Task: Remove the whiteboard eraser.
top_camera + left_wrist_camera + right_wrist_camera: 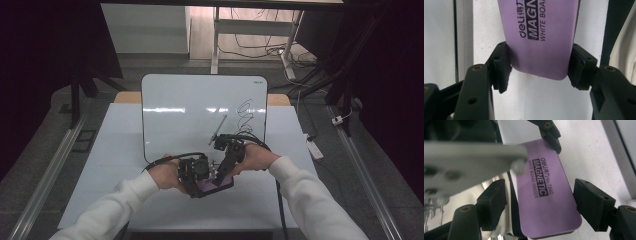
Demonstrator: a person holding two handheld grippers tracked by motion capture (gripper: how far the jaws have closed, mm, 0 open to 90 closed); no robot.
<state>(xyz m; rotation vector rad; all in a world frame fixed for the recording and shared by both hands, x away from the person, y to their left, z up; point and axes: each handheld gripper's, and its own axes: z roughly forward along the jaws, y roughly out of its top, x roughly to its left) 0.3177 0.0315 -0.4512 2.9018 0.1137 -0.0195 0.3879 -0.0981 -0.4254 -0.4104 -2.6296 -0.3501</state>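
We see both white-sleeved forearms angle inward over the pale counter [100, 165], just before a glossy whiteboard [180, 105]. Our left gripper [539, 67] clamps the flat purple eraser [541, 35] by its rounded end; the right gripper [539, 202] straddles the far end, jaws apart, not pressing.

A white table [100, 165] carries a glossy whiteboard [185, 107], with a pen [218, 126] lying on the board
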